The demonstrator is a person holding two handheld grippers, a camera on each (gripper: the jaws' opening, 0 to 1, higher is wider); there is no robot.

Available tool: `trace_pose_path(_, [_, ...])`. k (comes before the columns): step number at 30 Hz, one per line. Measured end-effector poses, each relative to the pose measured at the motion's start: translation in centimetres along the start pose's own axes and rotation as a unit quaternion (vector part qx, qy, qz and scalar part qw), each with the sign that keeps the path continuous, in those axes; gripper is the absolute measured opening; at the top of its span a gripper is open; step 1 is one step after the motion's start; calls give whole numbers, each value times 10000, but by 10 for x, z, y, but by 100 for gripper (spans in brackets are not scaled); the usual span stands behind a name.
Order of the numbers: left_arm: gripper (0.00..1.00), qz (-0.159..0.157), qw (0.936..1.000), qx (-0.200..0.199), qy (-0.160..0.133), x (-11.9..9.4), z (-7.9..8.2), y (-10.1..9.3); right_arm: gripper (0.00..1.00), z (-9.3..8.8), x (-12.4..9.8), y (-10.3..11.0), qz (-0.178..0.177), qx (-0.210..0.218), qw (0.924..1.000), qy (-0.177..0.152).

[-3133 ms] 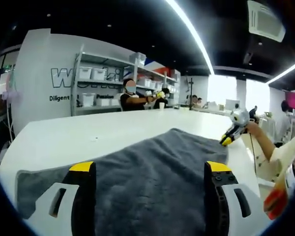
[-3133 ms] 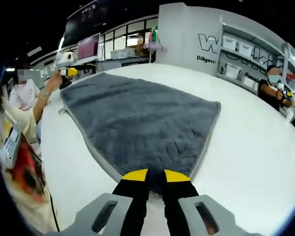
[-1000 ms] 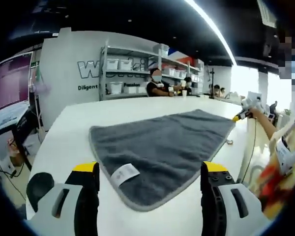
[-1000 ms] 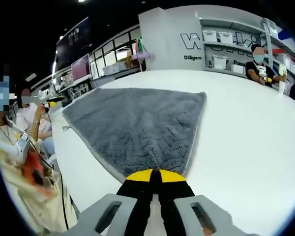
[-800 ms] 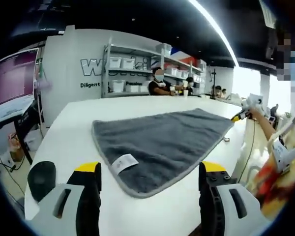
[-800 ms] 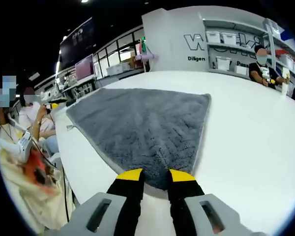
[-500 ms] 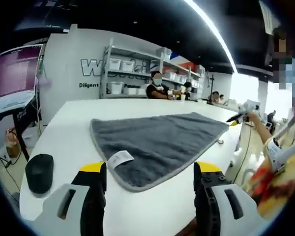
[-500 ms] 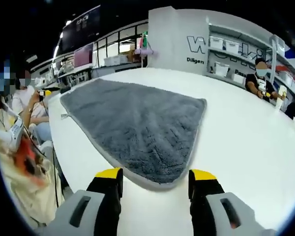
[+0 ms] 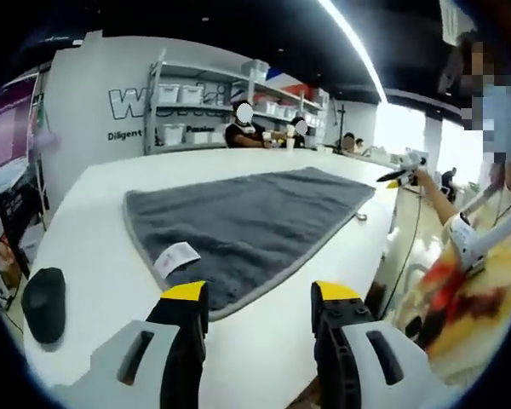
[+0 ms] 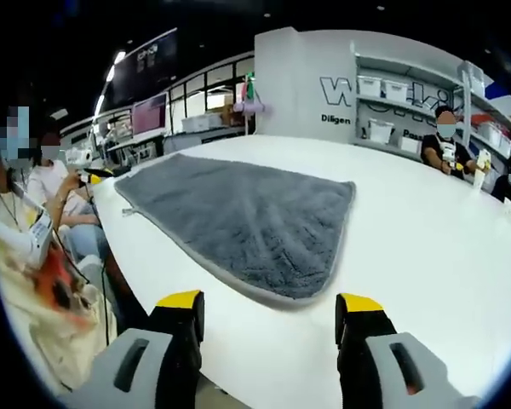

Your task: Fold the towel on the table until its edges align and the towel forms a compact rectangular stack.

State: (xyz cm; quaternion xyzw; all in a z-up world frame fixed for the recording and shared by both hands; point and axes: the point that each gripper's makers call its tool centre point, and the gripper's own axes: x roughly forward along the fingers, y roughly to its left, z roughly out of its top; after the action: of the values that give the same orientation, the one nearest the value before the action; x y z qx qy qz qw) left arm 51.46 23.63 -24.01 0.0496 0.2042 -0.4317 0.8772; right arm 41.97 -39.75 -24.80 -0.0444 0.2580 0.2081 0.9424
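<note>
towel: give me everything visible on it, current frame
The towel is dark grey, plush-looking fabric with a lighter grey bound edge and a small white tag lying on it near one corner. It lies spread flat in a single layer on the white table, not yet folded, close to the table's near edge. Neither hand-held gripper touches it: the left hand-held gripper and right hand-held gripper are both open, just short of its near corners.

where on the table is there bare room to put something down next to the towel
Widest bare patch: the white table past the towel's far edge, running toward the shelves. A narrower strip lies between the towel's tag corner and the black mouse. The person's side is tight: the towel nearly reaches that rim.
</note>
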Motion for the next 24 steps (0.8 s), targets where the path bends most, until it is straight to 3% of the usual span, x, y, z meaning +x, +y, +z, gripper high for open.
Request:
trace_pose_path(3, [47,-13,9996,-52,288,9,-11,2,62,-6,-1,2,12,39,10000,19])
trace_pose_path(8, [46,-48,9986,16,518,16,-19,5,62,-10,-2,5,56,42,10000,15])
trace_pose_path(18, [41,-19,9977,-17,671,17,-21,13,60,-11,2,20,336,-395,9984,243])
trace_pose_path(24, [39,-19,9967,149,801,18,-22,12,51,-6,7,17,381,-516,9975,290])
